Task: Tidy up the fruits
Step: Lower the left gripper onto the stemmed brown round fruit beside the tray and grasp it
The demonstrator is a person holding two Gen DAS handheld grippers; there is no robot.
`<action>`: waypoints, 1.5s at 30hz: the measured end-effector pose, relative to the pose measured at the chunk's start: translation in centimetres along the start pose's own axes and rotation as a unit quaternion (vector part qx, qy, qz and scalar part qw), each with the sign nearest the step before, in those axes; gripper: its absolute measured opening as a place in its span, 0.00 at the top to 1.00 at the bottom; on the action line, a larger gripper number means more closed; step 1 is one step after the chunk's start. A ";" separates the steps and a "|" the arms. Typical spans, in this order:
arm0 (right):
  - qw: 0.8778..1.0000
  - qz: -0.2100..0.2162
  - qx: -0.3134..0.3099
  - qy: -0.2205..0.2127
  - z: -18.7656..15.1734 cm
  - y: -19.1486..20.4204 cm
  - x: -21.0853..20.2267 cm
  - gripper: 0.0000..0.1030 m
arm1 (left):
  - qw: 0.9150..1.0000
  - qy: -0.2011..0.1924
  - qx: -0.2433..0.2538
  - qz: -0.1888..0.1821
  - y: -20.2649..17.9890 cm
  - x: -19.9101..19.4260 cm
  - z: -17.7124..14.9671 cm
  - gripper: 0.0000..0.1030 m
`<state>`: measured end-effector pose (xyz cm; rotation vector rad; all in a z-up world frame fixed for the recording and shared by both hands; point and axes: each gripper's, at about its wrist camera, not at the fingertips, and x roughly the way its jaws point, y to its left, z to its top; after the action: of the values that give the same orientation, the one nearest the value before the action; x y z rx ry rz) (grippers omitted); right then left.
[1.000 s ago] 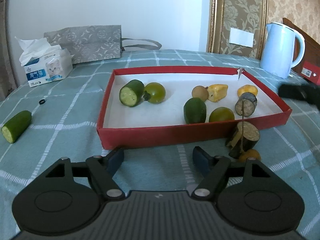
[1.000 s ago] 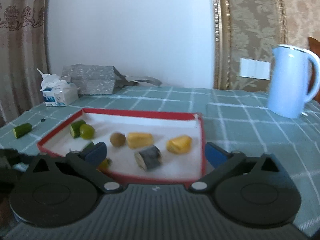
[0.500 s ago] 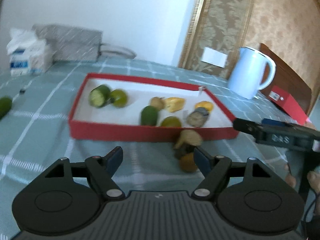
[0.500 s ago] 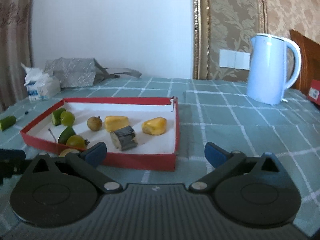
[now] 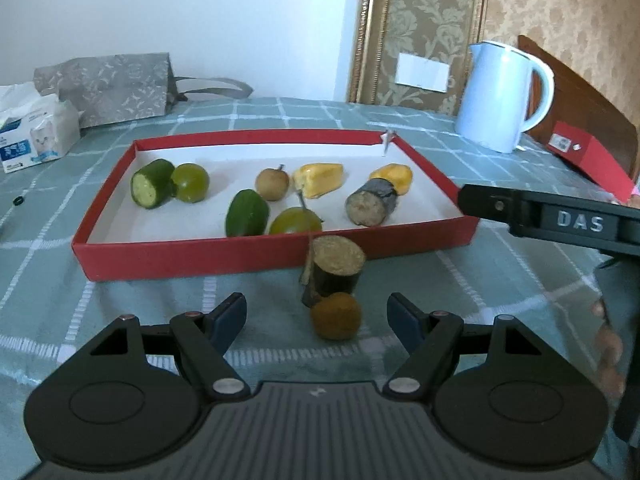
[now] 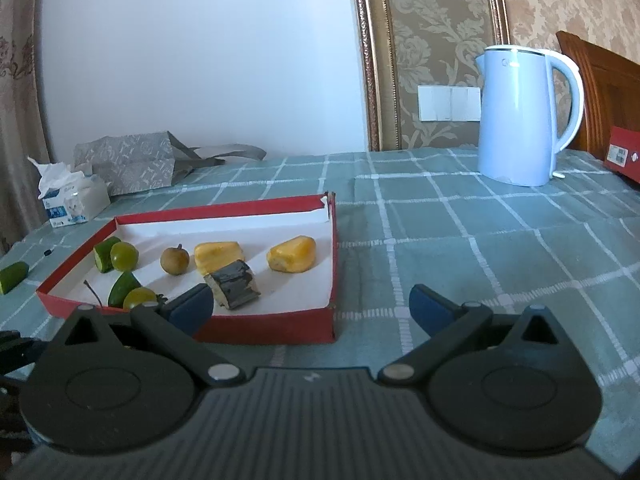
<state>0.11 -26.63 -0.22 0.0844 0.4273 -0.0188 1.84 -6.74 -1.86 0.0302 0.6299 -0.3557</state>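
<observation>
Far left on the surface (image 6: 480, 240): lone cucumber piece (image 6: 13, 277), well apart from the red tray (image 5: 240, 256).

Inside the tray, left to right: cut cucumber (image 5: 152, 183) touching a green fruit (image 5: 190, 182); another cucumber piece (image 5: 247, 218); brown round fruit (image 5: 272, 184); stemmed green fruit (image 5: 295, 221); yellow chunk (image 5: 319, 180); dark-skinned log (image 5: 371, 208); second yellow chunk (image 5: 394, 178).

Outside, just in front of the tray's near wall: dark stump (image 5: 335, 270) standing upright, cut face up, with a small brown ball (image 5: 336, 316) touching its base.

Left gripper (image 5: 316, 318): jaws wide, nothing held, ball lying between the blue tips, a shade right of centre, stump directly beyond. Ball round, so no long axis to line up with; stump's axis vertical.

Right gripper (image 6: 310, 304): jaws wide, nothing held, aimed past the tray's right corner; its body seen side-on at the right of the left view. Loose pair hidden from its camera.

Judgement: left clearly nearer; short forward push, then close on ball. Risk: nudging the stump over.

Far right: blue kettle (image 6: 520, 116).
</observation>
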 end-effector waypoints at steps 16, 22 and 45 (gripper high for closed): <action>1.000 -0.002 -0.006 0.014 -0.2 0.4 0.3 0.00 | 0.999 -0.007 0.044 0.026 -0.6 0.3 -0.5 0.63; 1.000 -0.004 -0.011 0.019 -0.3 0.6 0.6 0.00 | 0.999 -0.009 0.048 0.022 -0.6 0.2 -0.6 0.69; 0.999 0.006 -0.039 0.033 -0.8 1.5 0.9 0.00 | 0.999 -0.018 0.003 0.027 3.8 -1.2 -0.9 0.74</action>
<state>0.64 -25.03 -1.20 0.0111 0.4928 0.0124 1.67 -2.68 -2.23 0.0475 0.5918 -0.3048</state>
